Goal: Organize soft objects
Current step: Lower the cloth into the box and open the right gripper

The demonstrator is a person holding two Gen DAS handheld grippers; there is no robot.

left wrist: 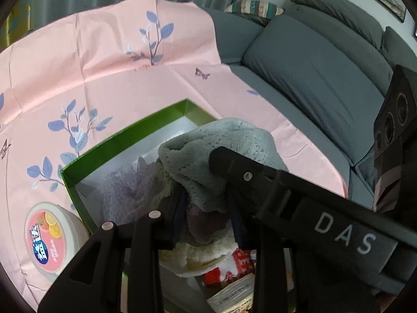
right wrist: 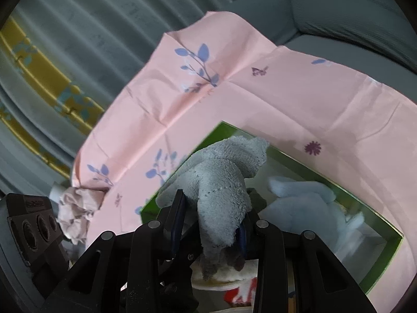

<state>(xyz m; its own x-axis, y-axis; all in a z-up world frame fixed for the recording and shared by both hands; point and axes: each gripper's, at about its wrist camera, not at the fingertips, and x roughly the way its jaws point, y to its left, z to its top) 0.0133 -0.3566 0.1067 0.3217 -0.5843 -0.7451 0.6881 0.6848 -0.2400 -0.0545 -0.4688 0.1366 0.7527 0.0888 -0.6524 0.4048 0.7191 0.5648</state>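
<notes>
Grey towel: pinched in both the right claw and the left claw, draped over the green box (pink cloth beneath); box lies directly below, towel hanging lengthwise downward.

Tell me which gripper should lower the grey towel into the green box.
Probably the right gripper: its pads clamp the grey towel right above the green box. The left gripper sits beneath the towel's hanging edge, apparently gripping only that.
</notes>
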